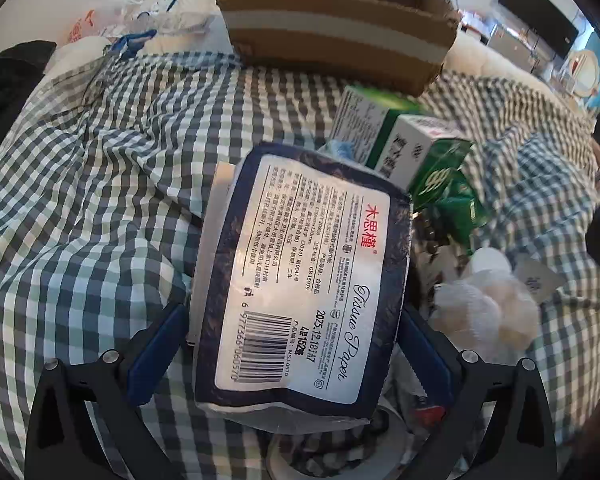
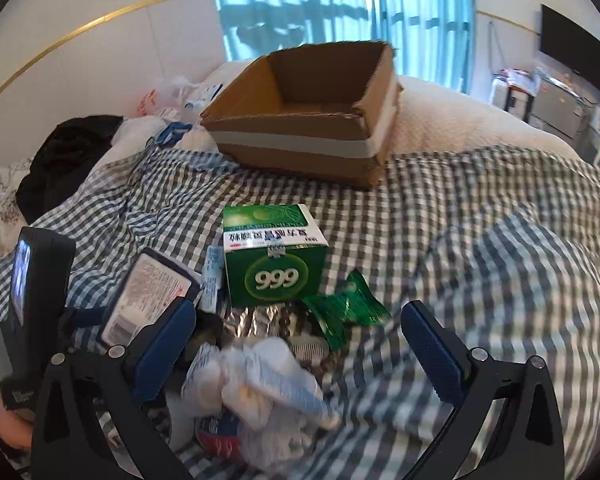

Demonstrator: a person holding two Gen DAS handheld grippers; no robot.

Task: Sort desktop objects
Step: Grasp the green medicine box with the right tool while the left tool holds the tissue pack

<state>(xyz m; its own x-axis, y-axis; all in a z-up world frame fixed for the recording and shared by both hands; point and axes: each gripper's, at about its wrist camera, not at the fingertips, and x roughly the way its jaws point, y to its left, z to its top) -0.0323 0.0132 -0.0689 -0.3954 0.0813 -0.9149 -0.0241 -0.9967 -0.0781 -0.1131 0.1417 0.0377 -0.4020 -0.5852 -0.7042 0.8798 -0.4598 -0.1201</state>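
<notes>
Tissues (image 1: 300,280) sit between the left gripper's (image 1: 296,344) wide-spread fingers; whether they grip is unclear. Right gripper (image 2: 296,340) gapes, empty, above cotton swabs (image 2: 260,384).

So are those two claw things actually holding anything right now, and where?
The tissue paper pack sits between the left gripper's wide jaws near its barcode end; a firm hold cannot be told. The right gripper holds nothing.

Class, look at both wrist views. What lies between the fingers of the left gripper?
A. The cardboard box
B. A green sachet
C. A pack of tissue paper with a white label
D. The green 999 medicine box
C: in the left wrist view the pack of tissue paper sits between the wide-open fingers of the left gripper, while the green 999 medicine box lies beyond on the checked cloth.
</notes>
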